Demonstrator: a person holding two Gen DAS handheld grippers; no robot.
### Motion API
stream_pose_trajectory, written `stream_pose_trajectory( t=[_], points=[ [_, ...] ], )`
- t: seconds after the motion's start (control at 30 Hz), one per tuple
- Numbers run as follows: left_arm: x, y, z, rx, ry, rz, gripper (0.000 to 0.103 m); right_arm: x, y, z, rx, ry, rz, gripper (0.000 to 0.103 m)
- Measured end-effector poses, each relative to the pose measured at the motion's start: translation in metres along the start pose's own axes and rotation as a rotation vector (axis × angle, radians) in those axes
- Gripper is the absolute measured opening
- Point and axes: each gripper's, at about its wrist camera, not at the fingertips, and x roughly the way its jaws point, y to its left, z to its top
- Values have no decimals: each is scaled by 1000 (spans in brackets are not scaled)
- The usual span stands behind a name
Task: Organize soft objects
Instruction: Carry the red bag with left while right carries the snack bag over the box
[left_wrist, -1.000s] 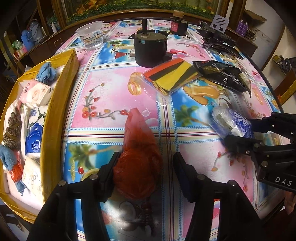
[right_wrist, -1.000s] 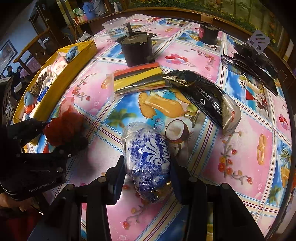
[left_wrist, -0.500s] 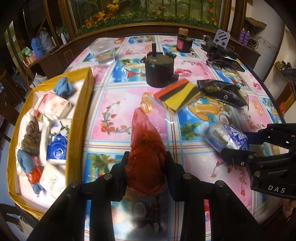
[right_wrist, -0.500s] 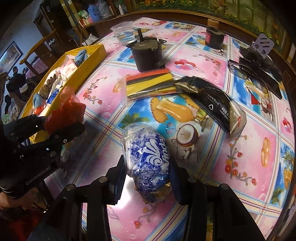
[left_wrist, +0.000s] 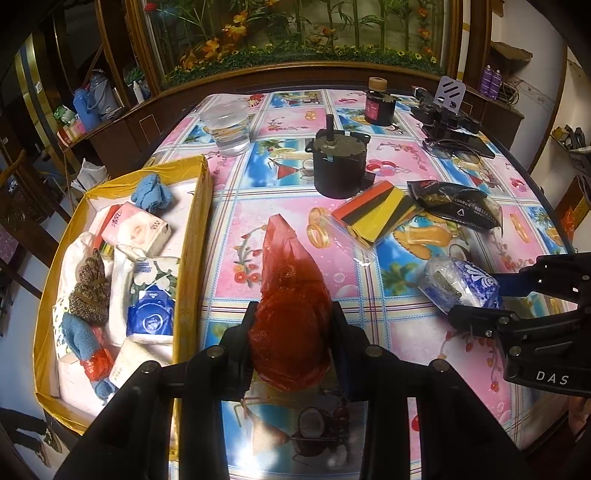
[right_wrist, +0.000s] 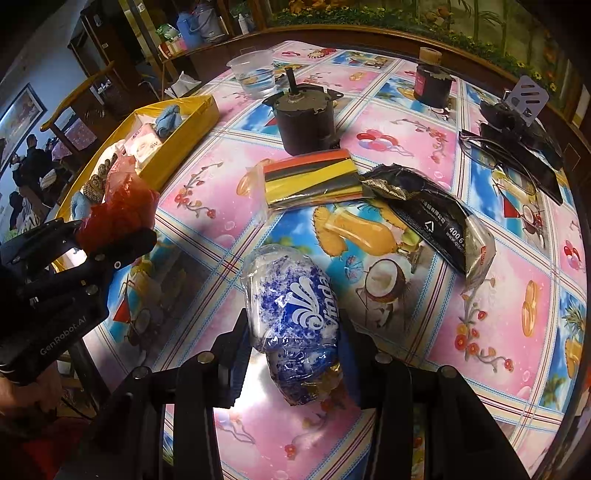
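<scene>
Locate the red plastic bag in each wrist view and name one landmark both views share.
Left wrist view: the red plastic bag sits bottom centre, pinched in the left gripper.
Right wrist view: the same bag is at the left edge, in that gripper.
Shared landmark: the yellow box.

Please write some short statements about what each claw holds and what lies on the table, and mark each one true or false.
1. The left claw is shut on a red bag. True.
2. The right claw is open with nothing in it. False: it is shut on a blue and white packet.
3. The yellow box already holds tissue packs. True.
4. The clear cup lies on its side. False: it stands upright.
5. The black bag sits inside the yellow box. False: it lies on the table.
</scene>
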Motion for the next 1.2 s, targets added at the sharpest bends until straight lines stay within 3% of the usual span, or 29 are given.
stream_pose_trajectory(
  t=[0.3,0.73,1.0,1.2],
  points=[
    [-15,41,1,-73,-35,-4,34,4,19,15,-18,-3,-9,47],
    [-23,170,7,-256,-49,70,34,12,90,71,-96,-50,31,47],
    [0,225,14,-284,-20,107,34,37,151,128,-131,-37,83,47],
    [25,240,17,-285,23,97,34,75,180,160,-74,13,119,47]
  ],
)
